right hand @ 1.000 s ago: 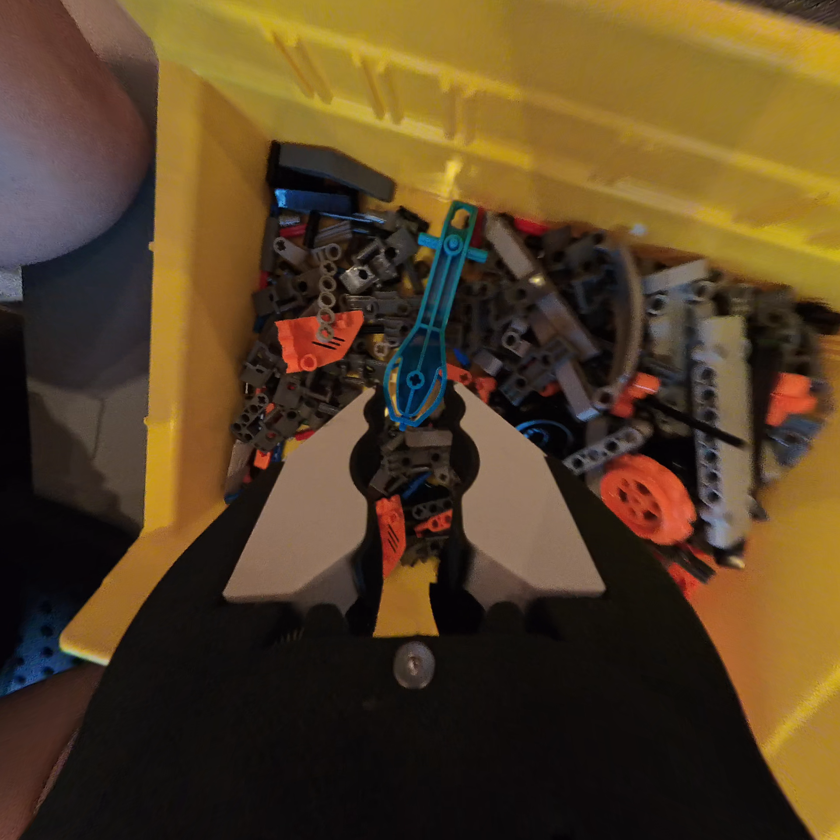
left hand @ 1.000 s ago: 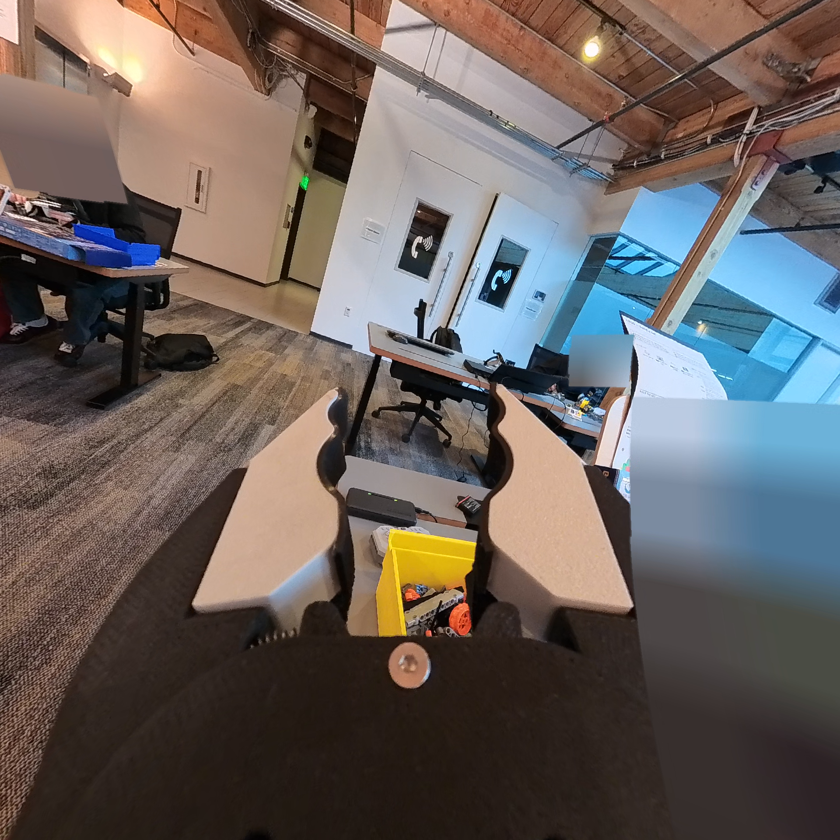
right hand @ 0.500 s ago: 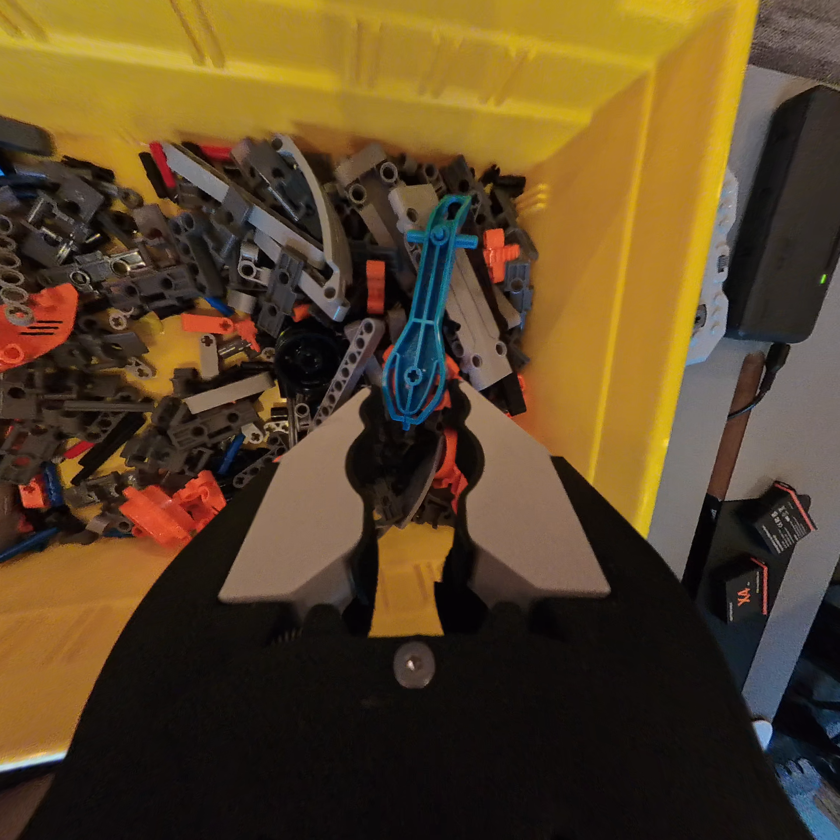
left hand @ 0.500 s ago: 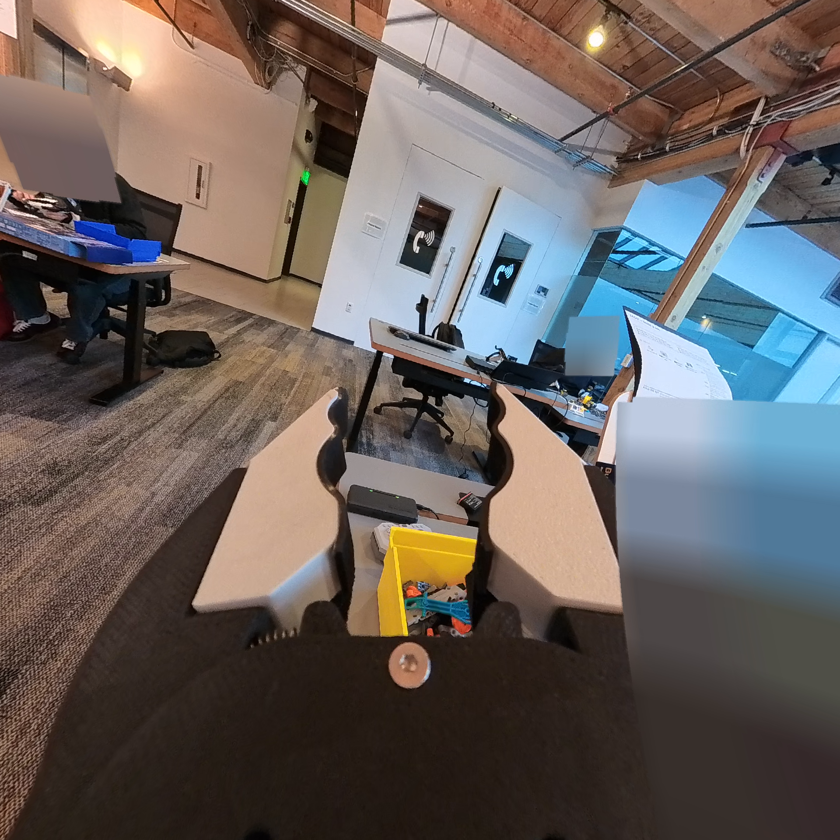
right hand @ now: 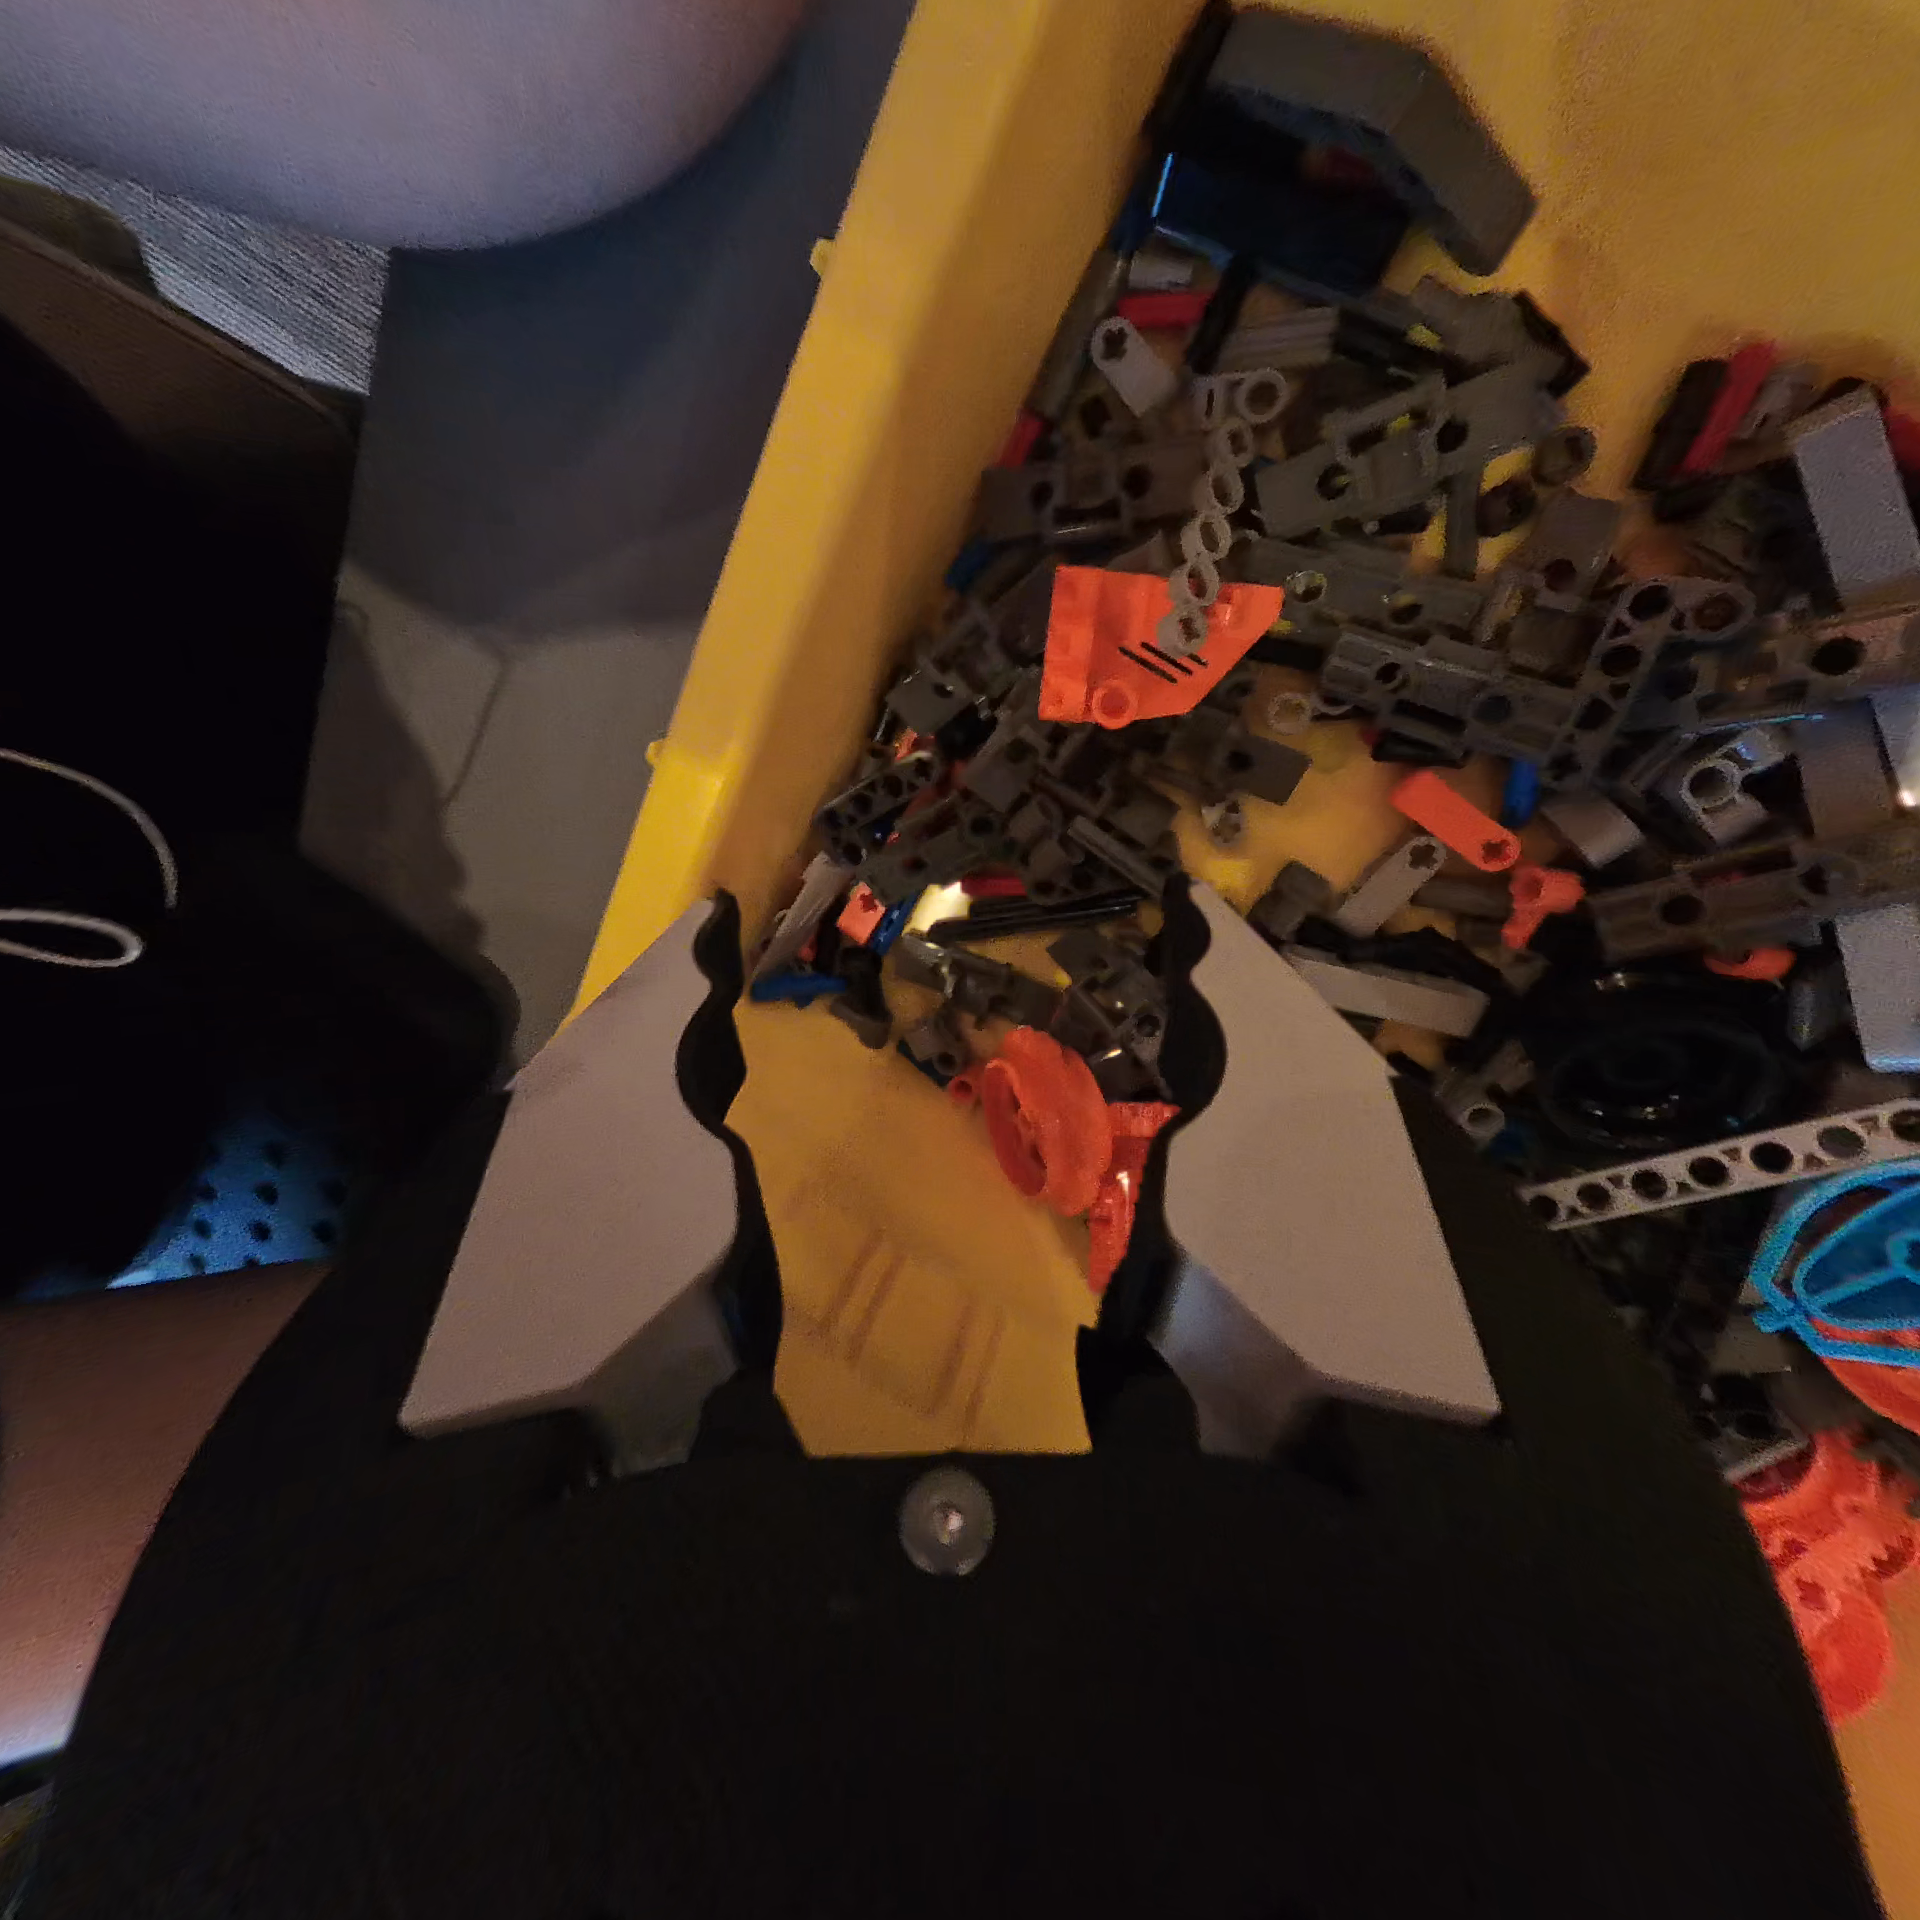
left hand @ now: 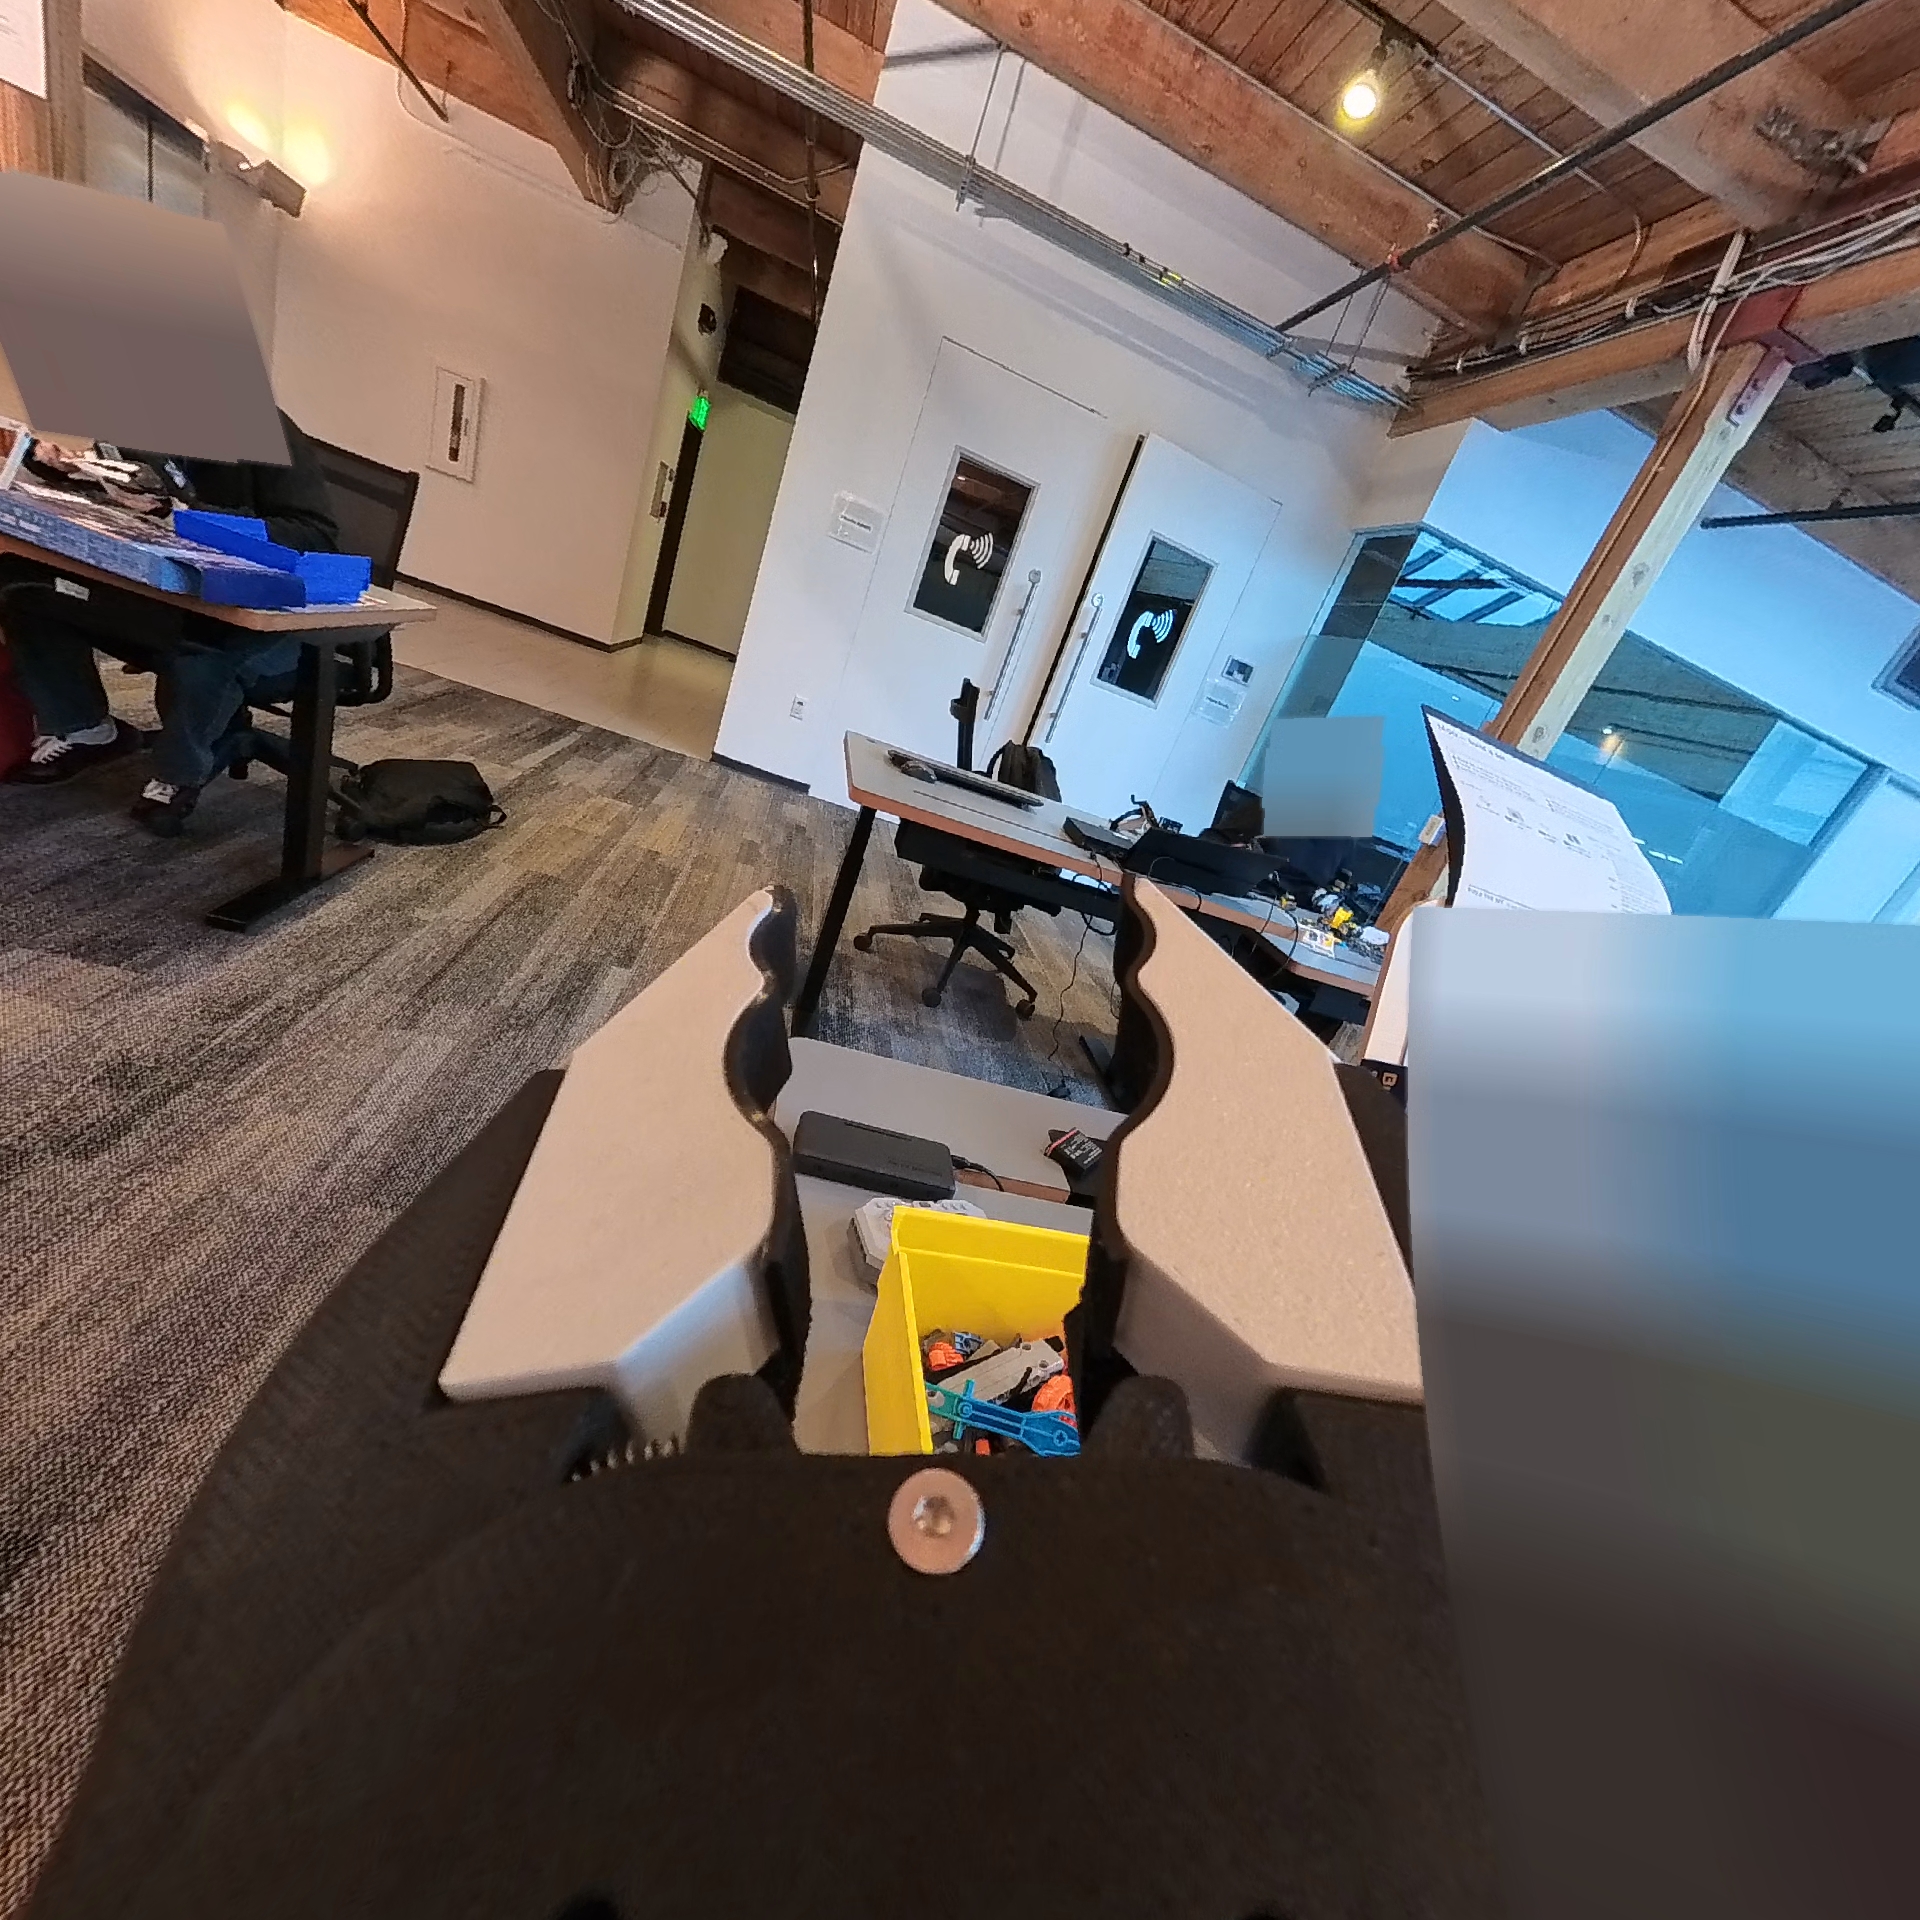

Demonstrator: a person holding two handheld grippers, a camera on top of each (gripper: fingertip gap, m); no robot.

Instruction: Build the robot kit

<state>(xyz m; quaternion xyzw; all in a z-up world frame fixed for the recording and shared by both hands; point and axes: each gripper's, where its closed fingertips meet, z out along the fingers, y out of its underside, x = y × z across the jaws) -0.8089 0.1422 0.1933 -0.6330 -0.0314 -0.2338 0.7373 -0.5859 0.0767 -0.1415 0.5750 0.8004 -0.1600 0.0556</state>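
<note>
My right gripper (right hand: 951, 914) is open and empty, low inside a yellow bin (right hand: 883, 520), close to its left wall. Under it lie several grey, black and orange building pieces; an orange wheel (right hand: 1039, 1122) shows between the fingers. A blue spoon-shaped piece (right hand: 1860, 1288) lies loose on the pile at the right edge. An orange panel (right hand: 1143, 644) lies farther in. My left gripper (left hand: 951, 935) is open and empty, held in the air and pointing out into the room. The bin (left hand: 987, 1268) and the blue piece (left hand: 997, 1418) show low between its fingers.
A black box (left hand: 873, 1153) with a cable lies on the grey table behind the bin. Desks with an office chair (left hand: 966, 935), a seated person and blue trays (left hand: 270, 571) stand across the carpet. A person's limb (right hand: 104, 1455) and a blue perforated plate (right hand: 249, 1216) are left of the bin. Spacing between my two grippers at the tips: around 40 cm.
My right gripper has opened and let go of the blue piece, which now lies in the bin. The gripper has swung toward the bin's left wall. The left gripper has barely moved.
</note>
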